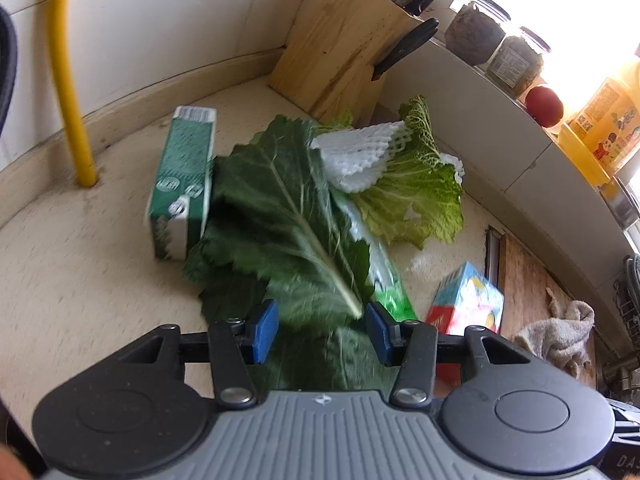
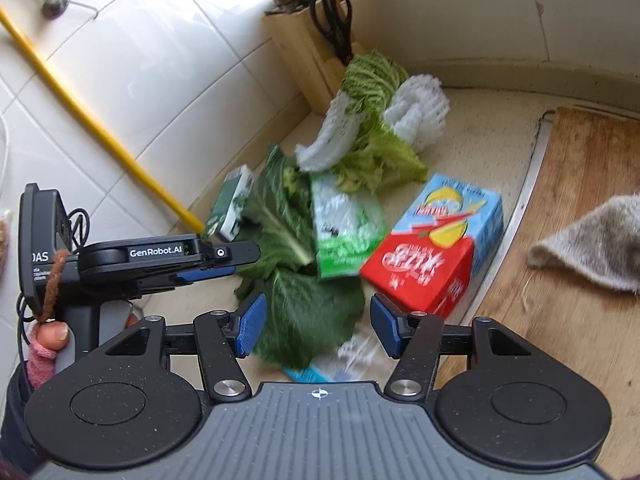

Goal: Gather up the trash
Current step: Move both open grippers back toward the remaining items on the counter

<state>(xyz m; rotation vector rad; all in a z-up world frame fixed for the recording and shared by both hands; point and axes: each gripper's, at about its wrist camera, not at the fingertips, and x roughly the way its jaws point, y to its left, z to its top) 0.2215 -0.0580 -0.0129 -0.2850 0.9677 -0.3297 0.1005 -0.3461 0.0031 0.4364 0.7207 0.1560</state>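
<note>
A heap of trash lies on the beige counter. It holds a dark green leaf, a pale cabbage leaf, white foam netting, a dark green carton, a light green packet and a red-and-blue carton. My left gripper is open just above the near end of the dark leaf. My right gripper is open over another dark leaf. The left gripper also shows side-on in the right wrist view.
A wooden knife block stands in the corner. A yellow pipe runs along the tiled wall. A wooden board with a grey cloth lies right. Jars and a tomato line the sill.
</note>
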